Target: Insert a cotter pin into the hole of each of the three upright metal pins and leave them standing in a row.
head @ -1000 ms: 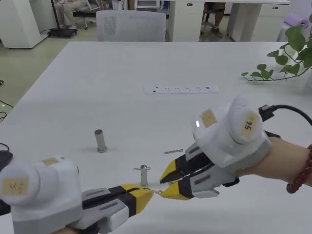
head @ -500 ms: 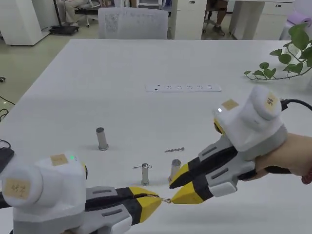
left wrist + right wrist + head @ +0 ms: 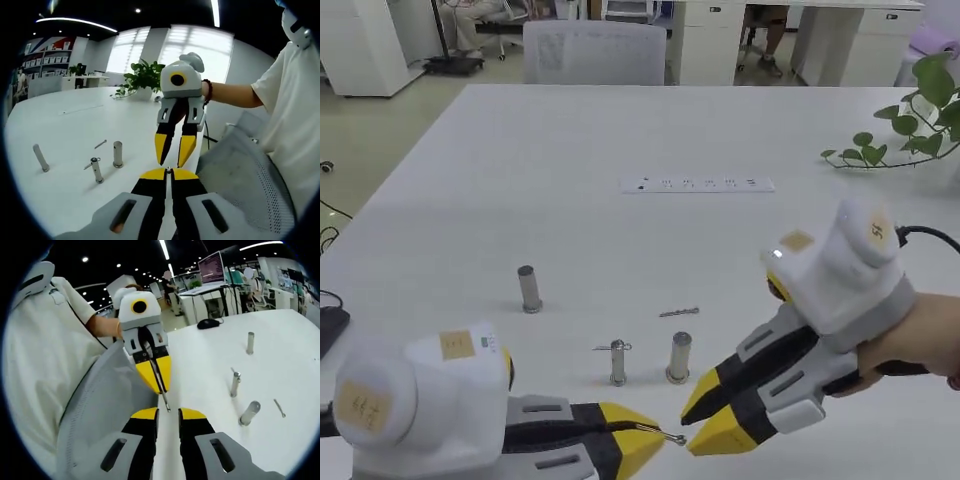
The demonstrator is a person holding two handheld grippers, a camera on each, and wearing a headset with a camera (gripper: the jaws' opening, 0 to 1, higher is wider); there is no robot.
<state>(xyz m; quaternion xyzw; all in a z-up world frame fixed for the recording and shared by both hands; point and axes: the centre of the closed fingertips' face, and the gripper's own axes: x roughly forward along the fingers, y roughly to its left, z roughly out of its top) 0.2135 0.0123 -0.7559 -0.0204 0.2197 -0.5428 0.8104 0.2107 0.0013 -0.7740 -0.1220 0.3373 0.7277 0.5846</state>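
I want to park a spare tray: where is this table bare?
Bare: the table beyond the power strip, and left of the lone pin. Crowded: the near edge, around the fitted pin, the empty pin, the loose cotter pin, the left gripper and the right gripper.

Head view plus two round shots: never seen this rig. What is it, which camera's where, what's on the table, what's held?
No robot: a person holds a two-jaw gripper in each hand. The head view comes from a headset camera; each round picture comes from a camera on one gripper, looking along its jaws. On the table stand three metal pins; the middle pin bears an inserted cotter pin, and a loose cotter pin lies behind. The left gripper is shut on a third cotter pin; the right gripper is open, facing it.
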